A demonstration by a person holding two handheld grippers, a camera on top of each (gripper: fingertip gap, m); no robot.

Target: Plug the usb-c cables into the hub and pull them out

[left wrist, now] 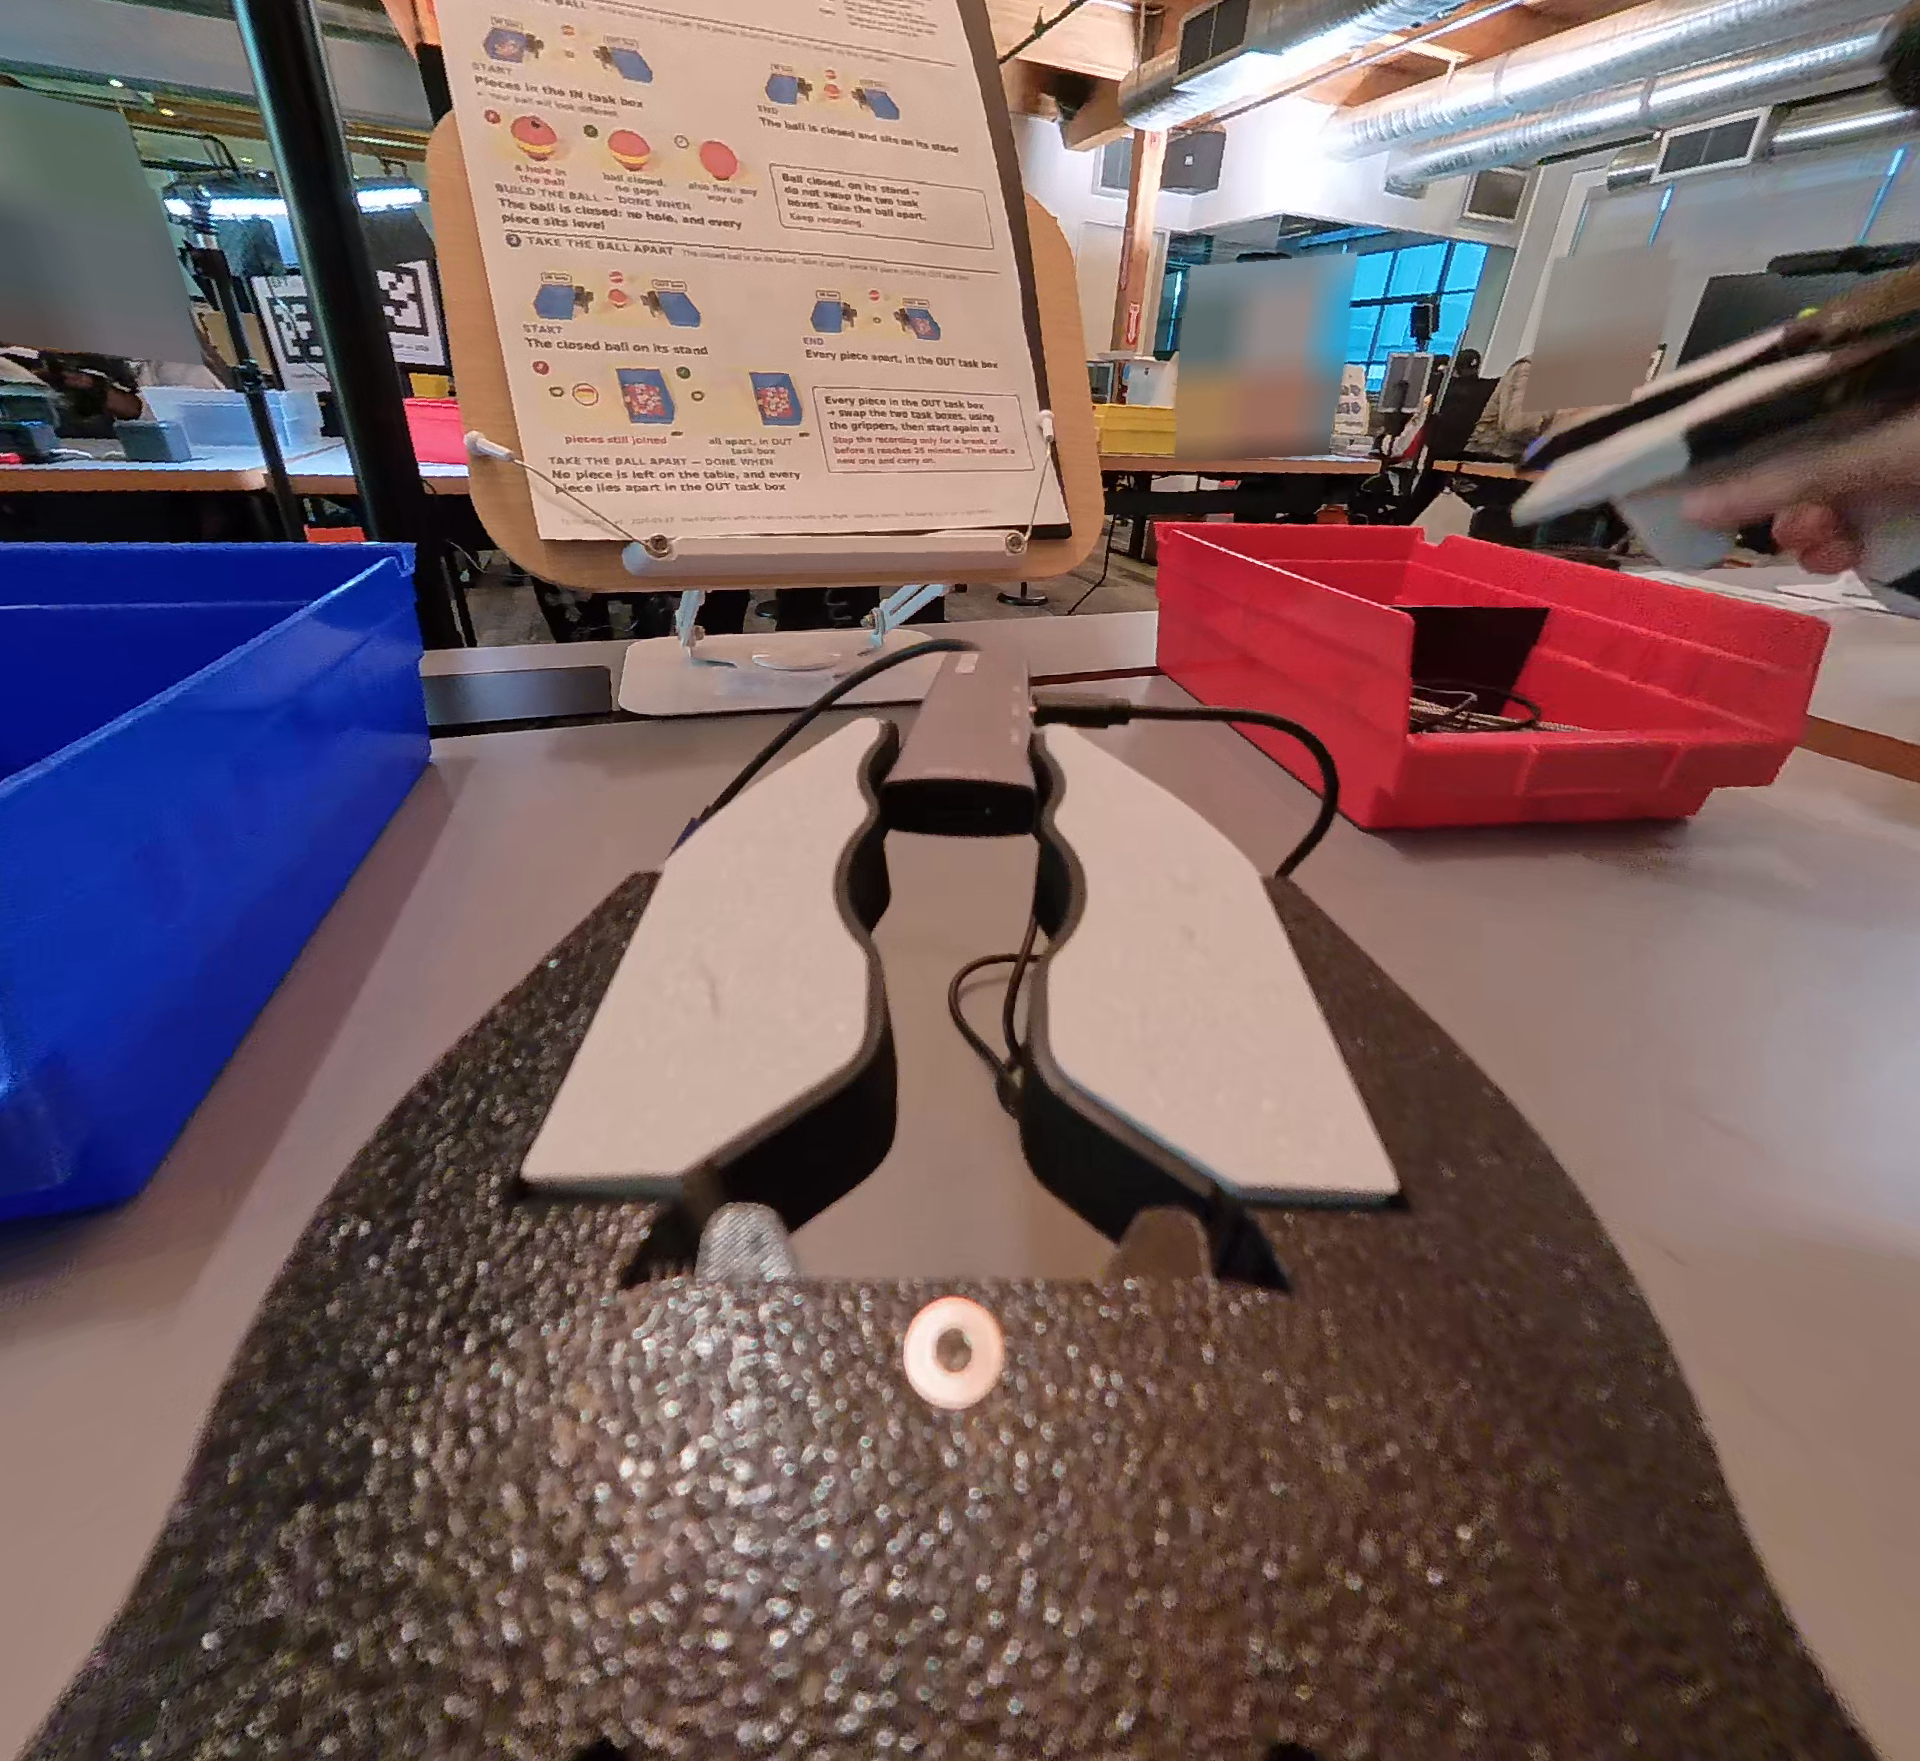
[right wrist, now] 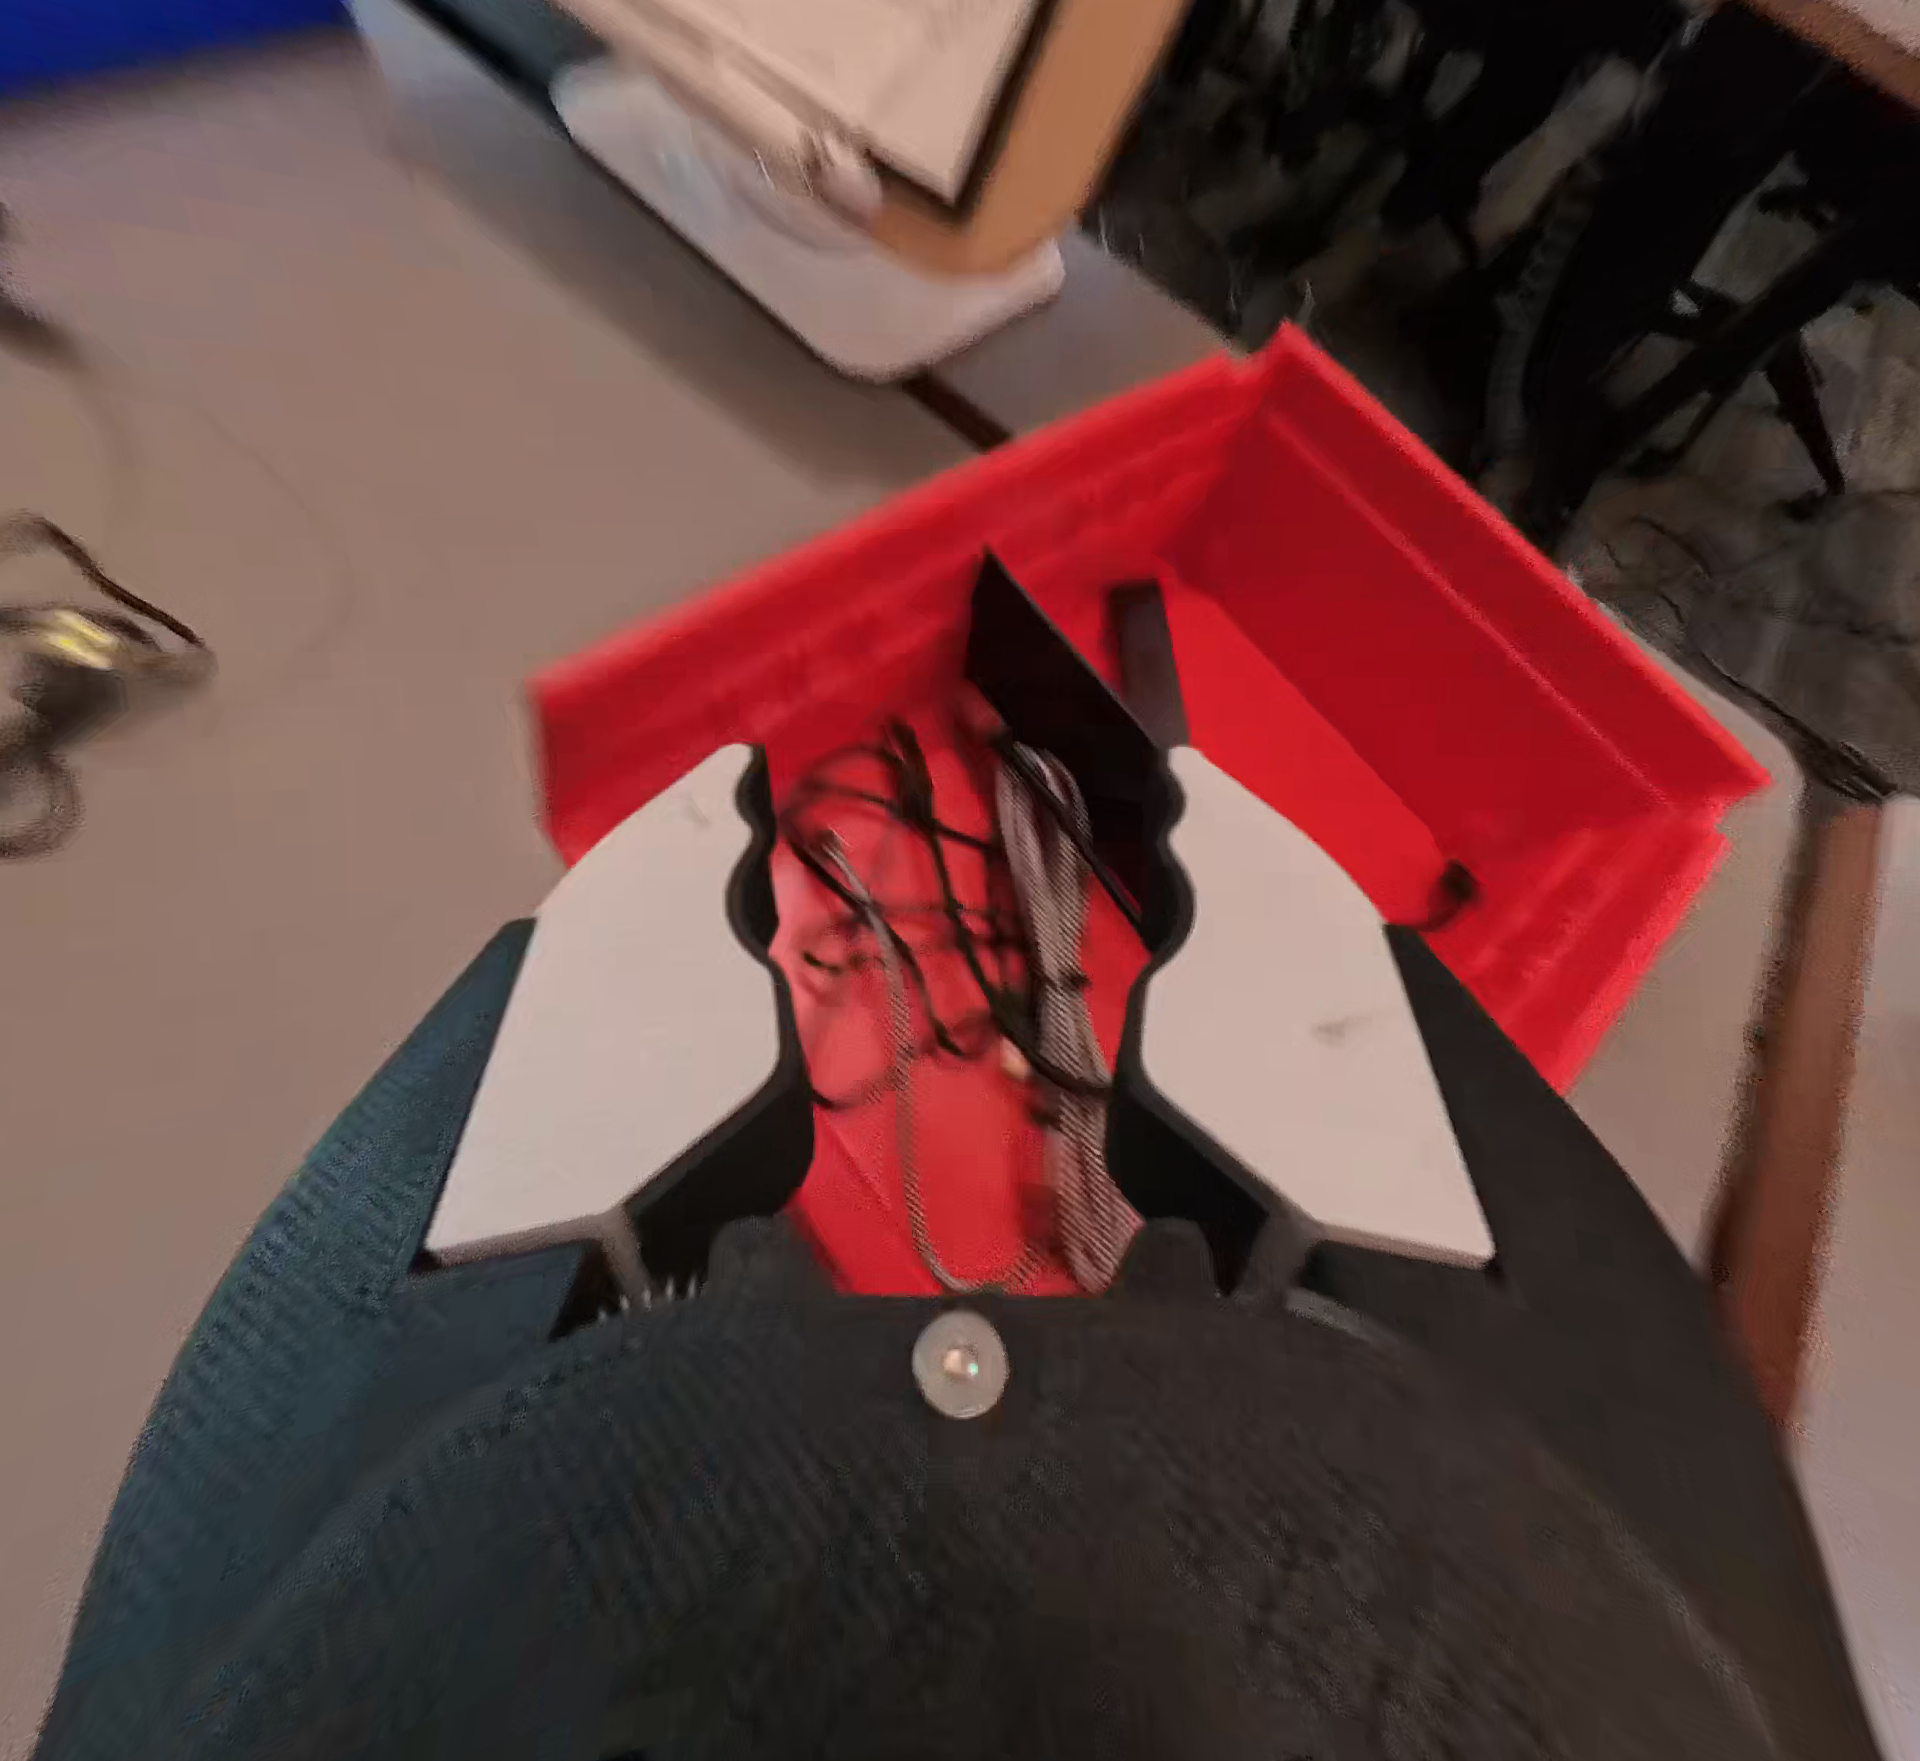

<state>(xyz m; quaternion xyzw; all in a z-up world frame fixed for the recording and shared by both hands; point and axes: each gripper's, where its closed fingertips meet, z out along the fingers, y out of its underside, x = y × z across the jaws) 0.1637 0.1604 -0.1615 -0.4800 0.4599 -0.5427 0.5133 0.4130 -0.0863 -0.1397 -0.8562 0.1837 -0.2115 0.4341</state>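
Note:
My left gripper (left wrist: 958, 781) is shut on the near end of a dark grey hub (left wrist: 971, 719), which points away from me just above the grey table (left wrist: 1558, 1036). A black usb-c cable (left wrist: 1317, 776) is plugged into the hub's right side, and its slack loops back between my fingers. Another thin black cable (left wrist: 821, 709) leaves the hub's far end to the left. My right gripper (right wrist: 961, 776) is open and empty, hovering over the red bin (right wrist: 1403, 589), where several tangled black cables (right wrist: 914, 870) and a braided grey cable (right wrist: 1049, 942) lie. This view is motion-blurred.
The red bin (left wrist: 1299, 631) sits at the right and holds a black divider (right wrist: 1049, 683). A blue bin (left wrist: 208, 776) stands at the left. An instruction sheet on a wooden stand (left wrist: 748, 205) rises behind the hub. A black pole (left wrist: 291, 205) stands at the back left. The gap from one gripper's tips to the other's is roughly 35 cm.

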